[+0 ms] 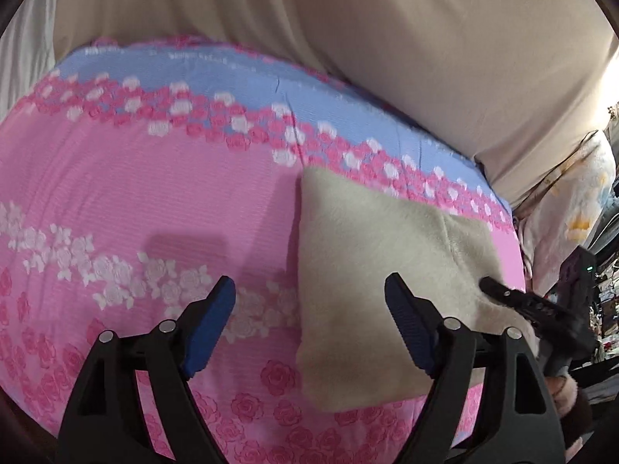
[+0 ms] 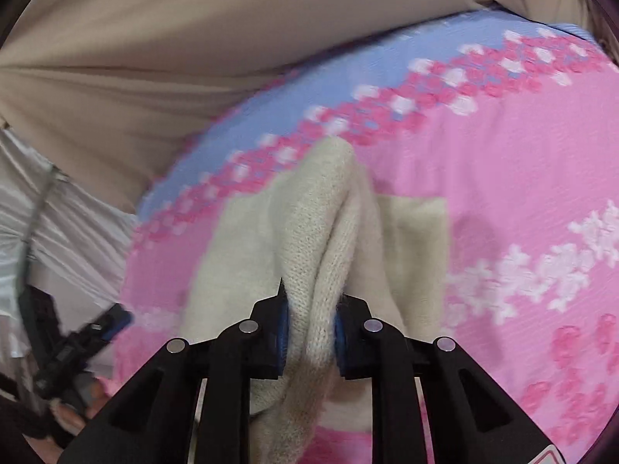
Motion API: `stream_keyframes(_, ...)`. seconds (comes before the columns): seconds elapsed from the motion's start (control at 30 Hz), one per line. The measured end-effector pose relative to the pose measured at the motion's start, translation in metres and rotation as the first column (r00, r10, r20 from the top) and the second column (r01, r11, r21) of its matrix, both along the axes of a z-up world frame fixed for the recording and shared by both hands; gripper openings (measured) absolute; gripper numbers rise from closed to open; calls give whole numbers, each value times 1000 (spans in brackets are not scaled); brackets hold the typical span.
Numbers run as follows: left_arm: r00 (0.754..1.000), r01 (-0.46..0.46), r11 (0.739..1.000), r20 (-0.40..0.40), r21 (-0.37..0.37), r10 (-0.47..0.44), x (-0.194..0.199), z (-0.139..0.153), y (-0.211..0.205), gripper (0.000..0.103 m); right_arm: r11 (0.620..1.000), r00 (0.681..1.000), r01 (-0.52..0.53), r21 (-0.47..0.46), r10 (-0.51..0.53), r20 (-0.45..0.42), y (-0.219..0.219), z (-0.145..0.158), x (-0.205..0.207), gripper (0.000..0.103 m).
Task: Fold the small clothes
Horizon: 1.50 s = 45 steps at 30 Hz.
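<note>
One fuzzy cream knit [image 2: 309, 247] bunched in right hand-held gripper [image 2: 309, 326]; left hand-held gripper [image 1: 309, 323] spread wide.

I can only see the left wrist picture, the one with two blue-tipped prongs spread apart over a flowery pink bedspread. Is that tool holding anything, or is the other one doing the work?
Observer: The other one. The right tool is shut on a fold of the cream knit cloth, bunched between its blue pads.
Operator: Is it the beige piece lying to my right?
Observer: Apparently, yes. In the right wrist view, part of it lies flat on the pink bedspread while the pinched part rises in a ridge.
Operator: And my tool?
Observer: The left tool appears at that view's left edge, beside the cloth and not touching it.
</note>
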State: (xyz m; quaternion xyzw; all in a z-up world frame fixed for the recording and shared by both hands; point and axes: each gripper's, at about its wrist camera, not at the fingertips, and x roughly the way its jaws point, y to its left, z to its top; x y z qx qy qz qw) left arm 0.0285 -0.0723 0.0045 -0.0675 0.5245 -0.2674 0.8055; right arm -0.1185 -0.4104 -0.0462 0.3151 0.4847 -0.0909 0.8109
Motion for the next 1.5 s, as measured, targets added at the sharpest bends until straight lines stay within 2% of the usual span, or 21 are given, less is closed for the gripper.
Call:
stream_keyframes(0.03, 999, 11, 1000, -30, 6, -11, -1, -8, -3, 77, 1000, 997, 6, -31, -9, -79, -5, -24, -1, 37)
stream_keyframes(0.07, 998, 22, 1000, -62, 20, -20, -2, -19, -7, 77, 999, 992, 33, -14, -34, -124, -11, -45, -8, 43)
stream_keyframes(0.1, 997, 26, 999, -80, 31, -23, -2, -25, -9, 77, 996, 993, 78, 36, -74, -92, -16, -47, -16, 45)
stream_keyframes(0.13, 995, 33, 999, -93, 39, -29, -3, -29, -11, 77, 990, 992, 118, 72, -114, -57, -18, -41, -23, 46)
stream_keyframes(0.2, 995, 39, 998, -94, 40, -35, -5, -31, -13, 77, 989, 989, 149, 24, -149, -7, -12, -15, -35, 48)
stream_keyframes(0.27, 995, 40, 998, -92, 39, -37, -4, -31, -15, 78, 993, 993, 114, -22, -113, 26, 1, 8, -41, 49)
stream_keyframes(0.43, 995, 79, 995, -73, 61, -75, -8, -30, -27, 78, 1000, 1000, -11, -12, 11, 29, 45, 29, -56, 50)
stream_keyframes(0.53, 993, 99, 993, -70, 63, -94, -11, -29, -33, 78, 999, 998, -35, -8, 34, -54, 63, 4, -60, 71)
stream_keyframes(0.57, 992, 108, 992, -76, 61, -103, -12, -31, -35, 78, 1000, 997, -28, -10, 27, -74, 63, -7, -60, 67)
stream_keyframes(0.6, 990, 116, 991, -84, 62, -111, -12, -34, -37, 78, 1000, 995, -28, 3, 28, -94, 63, -18, -60, 34)
stream_keyframes(0.63, 989, 121, 991, -92, 64, -115, -13, -36, -38, 78, 999, 994, -18, 30, 21, -104, 61, -22, -59, 22)
stream_keyframes(0.73, 987, 135, 988, -96, 77, -128, -16, -37, -39, 78, 999, 999, 10, 47, -12, 38, 51, 18, -64, 18)
stream_keyframes(0.8, 987, 136, 988, -96, 68, -129, -16, -36, -37, 79, 1000, 999, 1, -3, -1, 47, 47, 27, -70, 18)
stream_keyframes(0.87, 984, 131, 990, -132, 54, -123, -14, -44, -37, 79, 999, 999, -7, -37, 5, -49, 42, -6, -72, 23)
stream_keyframes(0.9, 981, 127, 991, -151, 47, -118, -13, -48, -38, 79, 998, 993, -18, -52, 11, -117, 42, -29, -73, 31)
stream_keyframes(0.97, 978, 121, 992, -173, 38, -113, -11, -53, -39, 79, 1000, 991, 9, -3, -9, -134, 37, -51, -80, 35)
stream_keyframes(1.03, 980, 119, 992, -165, 44, -111, -11, -52, -40, 79, 999, 995, 48, -7, -48, -90, 34, -27, -79, 40)
stream_keyframes(1.13, 980, 109, 994, -171, 14, -105, -4, -51, -43, 81, 993, 997, 70, -98, -72, -13, 25, 9, -66, 79)
stream_keyframes(1.27, 969, 95, 994, -223, -51, -105, 7, -59, -57, 82, 994, 996, 89, -59, -90, -9, -4, -2, -38, 81)
stream_keyframes(1.4, 952, 89, 994, -290, -57, -102, 19, -83, -77, 86, 984, 990, 130, 124, -123, -63, -20, -48, -14, 82)
stream_keyframes(1.5, 931, 68, 997, -358, -36, -76, 25, -108, -83, 88, 952, 985, 175, 251, -170, -43, -22, -71, -12, 85)
